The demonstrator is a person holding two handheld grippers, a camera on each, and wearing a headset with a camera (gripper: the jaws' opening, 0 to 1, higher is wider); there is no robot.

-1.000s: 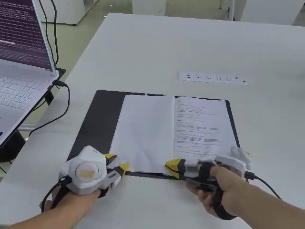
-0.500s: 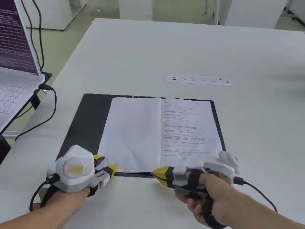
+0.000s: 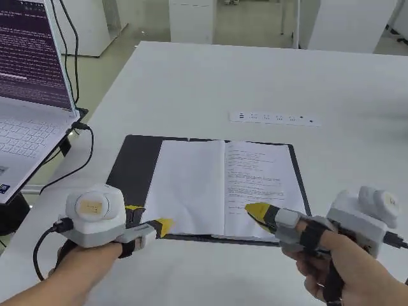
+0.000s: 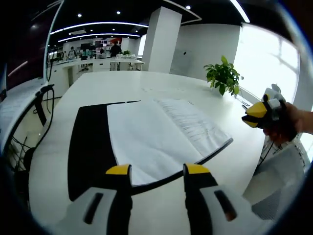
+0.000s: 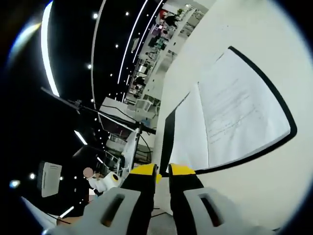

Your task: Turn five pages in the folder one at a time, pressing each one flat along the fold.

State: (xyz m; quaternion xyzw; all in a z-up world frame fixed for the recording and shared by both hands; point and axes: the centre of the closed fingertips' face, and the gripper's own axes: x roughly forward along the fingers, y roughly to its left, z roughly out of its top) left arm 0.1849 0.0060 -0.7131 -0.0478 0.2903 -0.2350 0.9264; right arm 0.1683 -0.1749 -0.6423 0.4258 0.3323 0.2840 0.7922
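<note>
head view: a black folder (image 3: pixel 131 172) lies open on a white table (image 3: pixel 210 76), with a blank page (image 3: pixel 191 185) on the left and a printed page (image 3: pixel 264 172) on the right. the left gripper (image 3: pixel 150 218) sits at the folder's near left corner with its jaws spread, likely ready to steady or press the sheet. the right gripper (image 3: pixel 258 210) hovers over the printed page's near edge, probably placed to lift that page. a laptop (image 3: pixel 29 83) is cut off at the left. a power strip (image 3: pixel 274 117) lies beyond the folder.

left gripper view: the yellow tips stand apart, holding nothing, just short of the folder's near edge. the right gripper shows at the far right, partly cut off. a plant (image 4: pixel 224 76) stands far off.

right gripper view: the jaws sit almost pressed together with nothing between them. whether they touch the paper cannot be told. how many pages are already turned cannot be made out.
</note>
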